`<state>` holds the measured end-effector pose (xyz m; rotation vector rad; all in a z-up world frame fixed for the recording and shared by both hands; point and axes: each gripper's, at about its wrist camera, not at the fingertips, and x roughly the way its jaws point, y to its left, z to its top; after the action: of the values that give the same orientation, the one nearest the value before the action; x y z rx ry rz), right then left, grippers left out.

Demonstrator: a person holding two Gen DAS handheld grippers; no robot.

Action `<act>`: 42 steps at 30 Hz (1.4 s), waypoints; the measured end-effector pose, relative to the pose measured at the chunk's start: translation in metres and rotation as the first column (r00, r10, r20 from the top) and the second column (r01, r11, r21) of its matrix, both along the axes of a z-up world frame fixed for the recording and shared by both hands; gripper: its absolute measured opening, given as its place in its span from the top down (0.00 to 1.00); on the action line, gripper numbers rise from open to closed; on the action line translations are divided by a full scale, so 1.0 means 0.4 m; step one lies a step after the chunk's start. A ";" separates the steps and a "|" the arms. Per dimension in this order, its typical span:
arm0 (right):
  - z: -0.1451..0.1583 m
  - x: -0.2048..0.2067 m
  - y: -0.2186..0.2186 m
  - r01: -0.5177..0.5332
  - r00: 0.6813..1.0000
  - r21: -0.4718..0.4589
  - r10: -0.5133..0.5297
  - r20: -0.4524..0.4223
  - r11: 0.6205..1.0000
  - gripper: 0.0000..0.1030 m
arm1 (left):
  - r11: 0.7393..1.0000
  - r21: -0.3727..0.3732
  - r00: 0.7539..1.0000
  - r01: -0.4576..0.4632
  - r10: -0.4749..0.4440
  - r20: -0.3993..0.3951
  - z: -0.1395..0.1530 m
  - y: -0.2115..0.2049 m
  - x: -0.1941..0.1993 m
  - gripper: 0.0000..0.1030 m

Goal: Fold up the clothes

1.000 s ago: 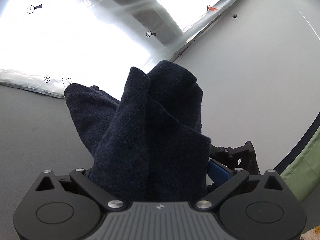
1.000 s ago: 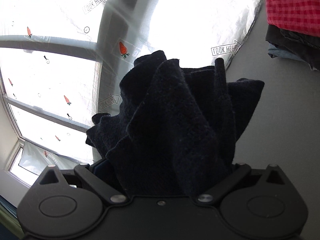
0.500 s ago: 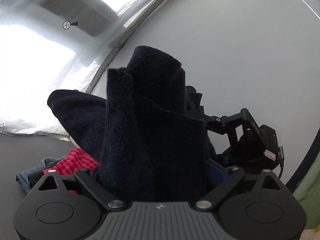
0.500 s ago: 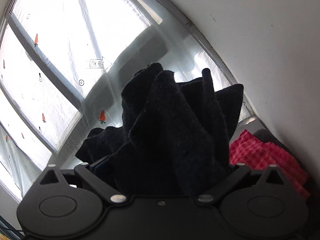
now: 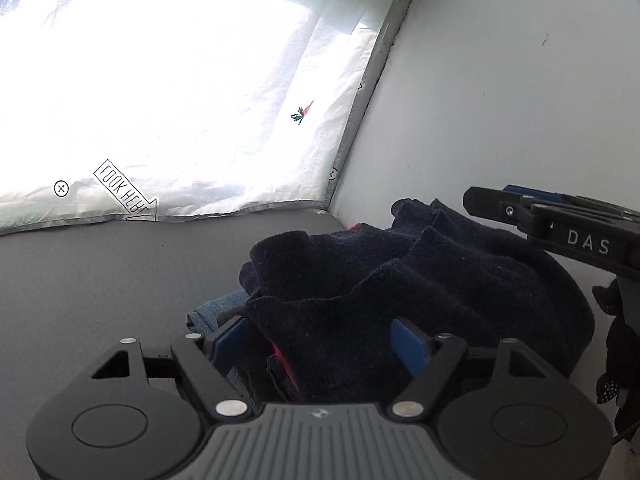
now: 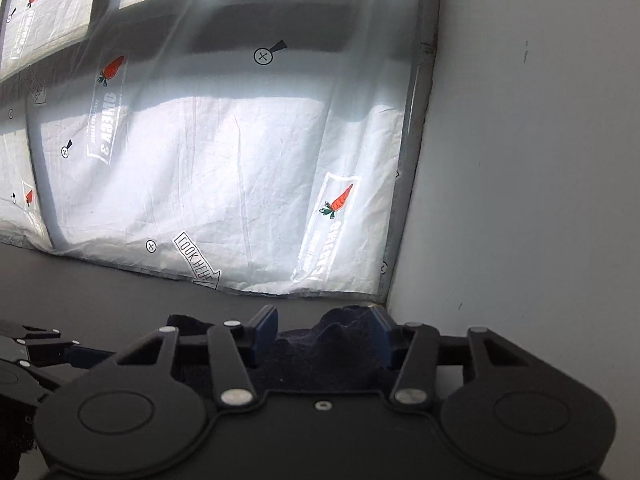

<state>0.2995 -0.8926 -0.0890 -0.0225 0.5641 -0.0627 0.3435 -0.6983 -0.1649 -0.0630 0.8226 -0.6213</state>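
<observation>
Both tools angled down; L tool (image 5: 320, 344) & R tool (image 6: 324, 334) jaws closing.

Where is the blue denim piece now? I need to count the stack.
In the left wrist view, the denim peeks out at centre-left, under the dark knit garment, lying on the grey surface.

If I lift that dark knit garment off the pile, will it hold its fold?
Probably not. The dark knit garment lies in soft rumpled ridges, so it likely sags and unfolds. The thick fuzzy weave suggests it grips rather than slips. It rests over other clothes, which may drag along.
</observation>
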 end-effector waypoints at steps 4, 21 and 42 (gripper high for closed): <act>-0.105 -0.068 -0.005 0.057 0.997 -0.024 -0.058 -0.050 0.998 0.54 | 0.997 0.040 0.996 -0.061 0.063 -0.070 -0.024 0.032 0.016 0.23; -0.012 -0.256 0.216 0.157 0.988 0.033 -0.157 0.008 0.987 0.08 | 0.989 0.021 0.989 -0.145 0.145 0.011 0.083 0.273 -0.190 0.16; -0.004 -0.495 0.819 -0.057 0.997 0.061 0.054 0.062 0.996 0.00 | 0.947 -0.021 0.913 -0.321 0.315 0.258 0.193 0.853 -0.536 0.00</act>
<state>0.1015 -0.5648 -0.0908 0.0249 0.5051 0.0084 0.1290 -0.3569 -0.0876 -0.0918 0.5490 -0.3028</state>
